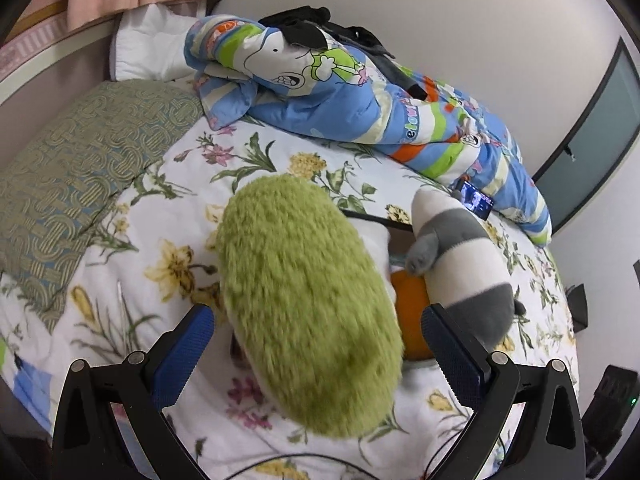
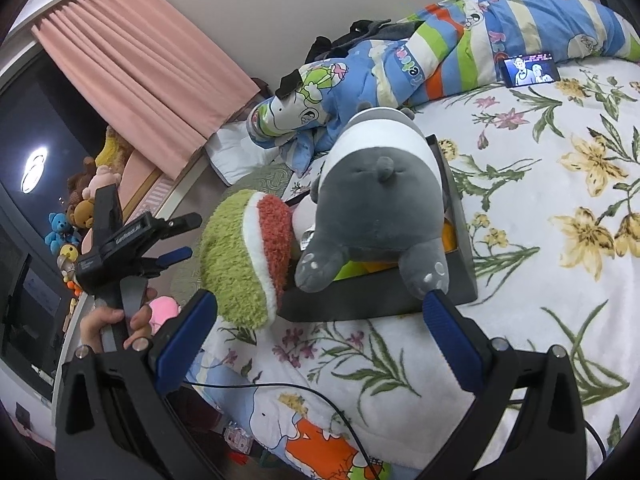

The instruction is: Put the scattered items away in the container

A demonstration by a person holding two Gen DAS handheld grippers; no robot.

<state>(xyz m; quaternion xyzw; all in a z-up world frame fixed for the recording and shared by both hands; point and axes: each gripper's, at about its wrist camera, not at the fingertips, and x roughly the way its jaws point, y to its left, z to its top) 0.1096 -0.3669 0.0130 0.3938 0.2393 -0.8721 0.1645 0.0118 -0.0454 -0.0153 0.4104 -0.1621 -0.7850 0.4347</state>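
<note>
Above the bed, both claws — left (image 1: 316, 344), right (image 2: 320, 322) — gape.

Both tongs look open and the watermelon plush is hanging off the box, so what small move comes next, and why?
Probably nudge the watermelon plush rightward with the left tongs: it leans outside the dark box, beside the grey-and-white plush piled in it.

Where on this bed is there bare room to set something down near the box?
Open floral sheet lies right of the grey box, reaching up to the phone and striped quilt. Another bare stretch lies between the green plush and the patterned pillow. The box is crowded, with the grey-and-white plush piled on top.
</note>
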